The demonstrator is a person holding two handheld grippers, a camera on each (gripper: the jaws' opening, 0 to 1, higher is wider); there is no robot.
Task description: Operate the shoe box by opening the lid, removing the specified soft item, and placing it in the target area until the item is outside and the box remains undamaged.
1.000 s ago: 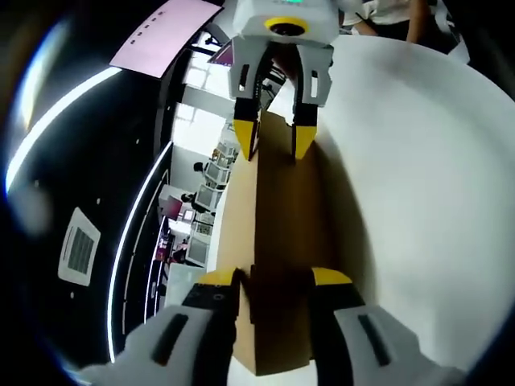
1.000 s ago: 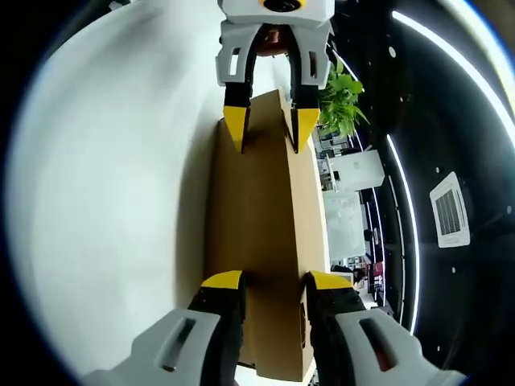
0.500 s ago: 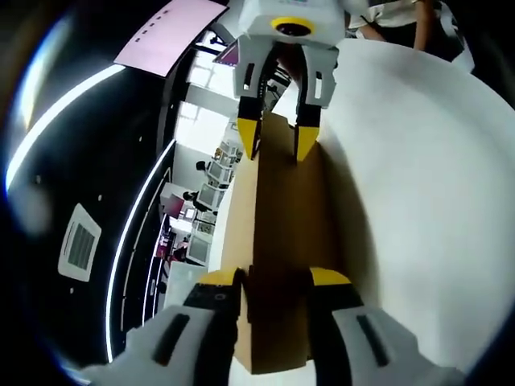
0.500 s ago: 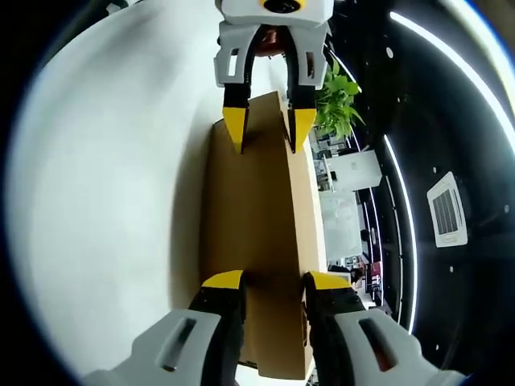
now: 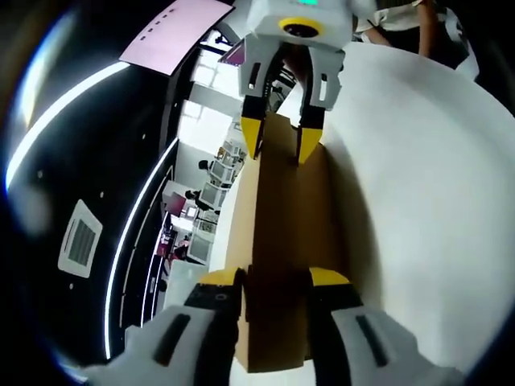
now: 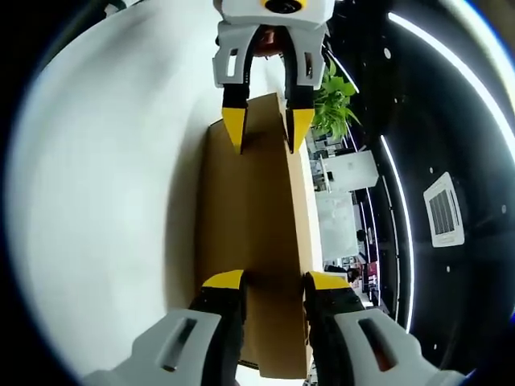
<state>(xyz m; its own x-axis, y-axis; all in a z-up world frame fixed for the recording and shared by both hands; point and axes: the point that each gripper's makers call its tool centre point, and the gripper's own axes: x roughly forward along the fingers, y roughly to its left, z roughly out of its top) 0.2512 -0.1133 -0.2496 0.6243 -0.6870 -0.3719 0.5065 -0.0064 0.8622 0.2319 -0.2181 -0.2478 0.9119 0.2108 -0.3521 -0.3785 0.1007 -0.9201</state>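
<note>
1. The cardboard lid [image 5: 278,241] stands on edge above the white bench [image 5: 418,201], pinched at opposite ends by the left gripper [image 5: 275,277] and right gripper [image 6: 273,279].
2. We should lift both ends evenly, so the cardboard neither twists nor creases.

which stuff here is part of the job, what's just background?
Part of the job:
- shoe box, brown cardboard, lid flap raised
- left gripper, jaws on one end of the flap
- right gripper, jaws on the other end
- white table under the box

Background:
- potted plant
- pink panel
- ceiling vent
</note>
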